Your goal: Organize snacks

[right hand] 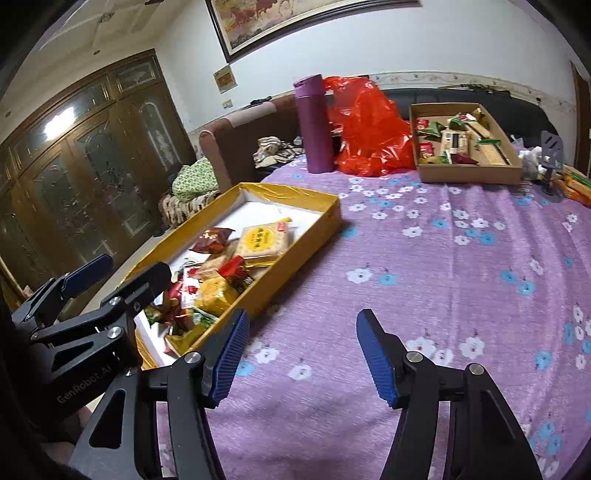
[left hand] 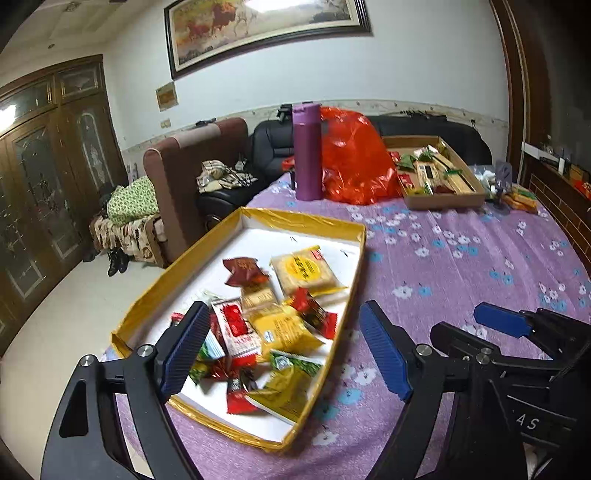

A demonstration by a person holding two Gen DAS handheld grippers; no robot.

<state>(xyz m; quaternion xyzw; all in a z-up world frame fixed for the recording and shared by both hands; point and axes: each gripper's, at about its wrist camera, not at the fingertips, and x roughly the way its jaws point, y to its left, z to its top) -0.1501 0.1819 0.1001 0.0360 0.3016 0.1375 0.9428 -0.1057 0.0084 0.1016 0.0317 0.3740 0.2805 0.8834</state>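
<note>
Left tongs (left hand: pixel 284 347): spread wide, nothing between the blue pads; they hang over the near end of the yellow tray, tilted downward.
Right tongs (right hand: pixel 303 356): spread apart, empty; they hang over bare cloth just right of the tray's near corner.
Yellow tray (left hand: pixel 306 221): shallow box with gold walls and a white floor, lying on the left side of the bench, one long side near the bench edge.
Snacks in the tray (left hand: pixel 280 325): a loose heap of wrapped packets at the near end, in red, yellow and green wrappers; the far end of the tray floor is bare.
Round biscuit pack (left hand: pixel 304 273): clear wrapper with a yellow label, lying flat at the far edge of the heap.
Dark red packet (left hand: pixel 243 271): just left of the biscuit pack.
Bench (left hand: pixel 461 258): covered with a purple cloth printed with white and blue flowers.
Cardboard tray (right hand: pixel 469 173): at the far right of the bench, well apart from the yellow tray, holding more packets and long boxes.
Purple flask (left hand: pixel 306 151): upright at the far edge, touching or just beside a crumpled red plastic bag (left hand: pixel 354 162).
Room: a framed painting (left hand: pixel 266 29) on the wall, sofas behind the bench, a dark wooden cabinet (left hand: pixel 48 166) at left.
</note>
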